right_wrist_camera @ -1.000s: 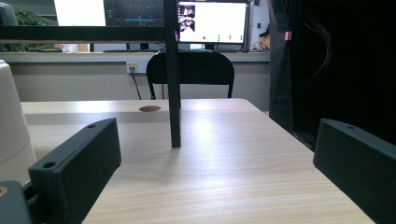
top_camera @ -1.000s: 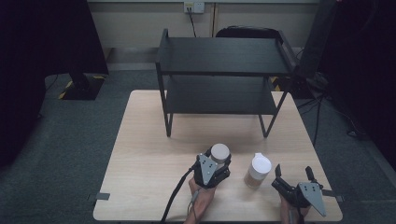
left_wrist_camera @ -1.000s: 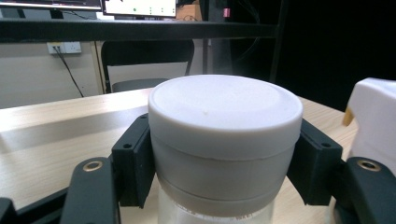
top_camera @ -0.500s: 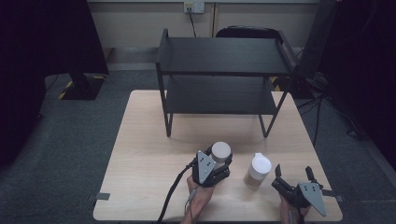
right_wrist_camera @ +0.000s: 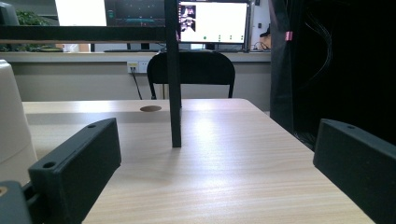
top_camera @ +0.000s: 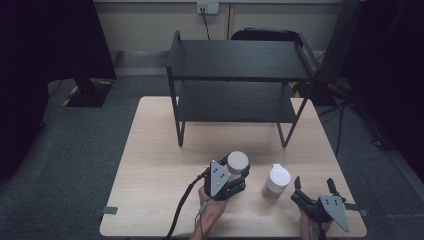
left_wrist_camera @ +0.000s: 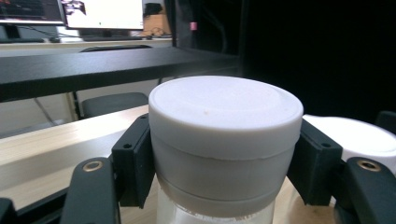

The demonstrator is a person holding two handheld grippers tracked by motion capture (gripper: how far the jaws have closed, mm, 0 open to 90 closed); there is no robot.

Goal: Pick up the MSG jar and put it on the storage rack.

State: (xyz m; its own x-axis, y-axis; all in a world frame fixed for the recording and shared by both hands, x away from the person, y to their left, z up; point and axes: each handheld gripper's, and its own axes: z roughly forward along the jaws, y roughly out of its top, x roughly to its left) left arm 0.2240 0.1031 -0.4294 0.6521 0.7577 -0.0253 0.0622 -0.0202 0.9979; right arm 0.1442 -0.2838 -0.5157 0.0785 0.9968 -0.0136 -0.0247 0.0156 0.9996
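My left gripper [top_camera: 241, 172] is shut on a jar with a wide grey-white lid [top_camera: 237, 161], held above the near part of the wooden table [top_camera: 155, 155]. In the left gripper view both black pads clamp the jar lid [left_wrist_camera: 225, 116] from either side, and clear glass shows below it. A white cup with a lid [top_camera: 276, 182] stands on the table just right of the jar. My right gripper [top_camera: 314, 184] rests near the table's front right corner, jaws wide apart with nothing between them. The white cup's side [right_wrist_camera: 14, 130] appears at the left edge of the right gripper view.
A black two-tier metal rack [top_camera: 240, 75] stands at the far half of the table; one of its legs [right_wrist_camera: 174, 93] rises ahead of my right gripper. A black chair [right_wrist_camera: 191, 70] sits behind the table. Dark cabinets flank both sides.
My left gripper has lifted the jar a little and carried it slightly away from the front edge. The right gripper and the white cup have stayed put.
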